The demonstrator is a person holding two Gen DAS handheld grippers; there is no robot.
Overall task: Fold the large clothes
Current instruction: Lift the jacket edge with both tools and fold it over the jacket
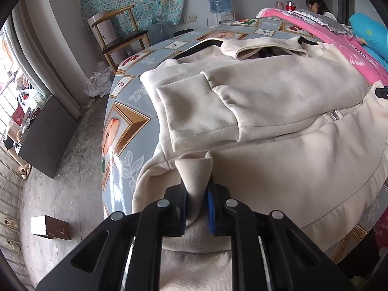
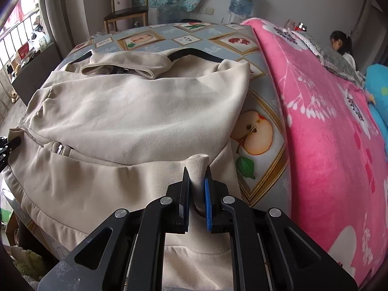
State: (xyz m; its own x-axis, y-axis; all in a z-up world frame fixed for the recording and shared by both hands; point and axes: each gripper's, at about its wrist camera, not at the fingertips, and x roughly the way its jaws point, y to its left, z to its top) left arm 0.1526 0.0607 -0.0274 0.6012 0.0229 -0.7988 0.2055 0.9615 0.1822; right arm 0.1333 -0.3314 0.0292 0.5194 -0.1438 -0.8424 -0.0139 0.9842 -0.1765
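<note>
A large cream zip-up hoodie [image 1: 278, 111] lies on a table with a fruit-print cloth [image 1: 126, 111], sleeves folded across its body and hood at the far end. My left gripper [image 1: 197, 194] is shut on a pinch of the hoodie's near hem at its left corner. My right gripper [image 2: 197, 184] is shut on a pinch of the hoodie [image 2: 135, 111] at the near hem's right corner. The zipper pull [image 2: 60, 149] shows mid-front. The left gripper's tip [image 2: 7, 145] shows at the left edge of the right wrist view.
A pink floral blanket [image 2: 327, 133] covers the table's right side, with blue bedding [image 2: 378, 92] beyond. A wooden chair [image 1: 118, 36] and a water dispenser [image 1: 219, 0] stand at the far wall. A person [image 2: 342, 46] sits at far right. A dark cabinet [image 1: 46, 135] stands at left.
</note>
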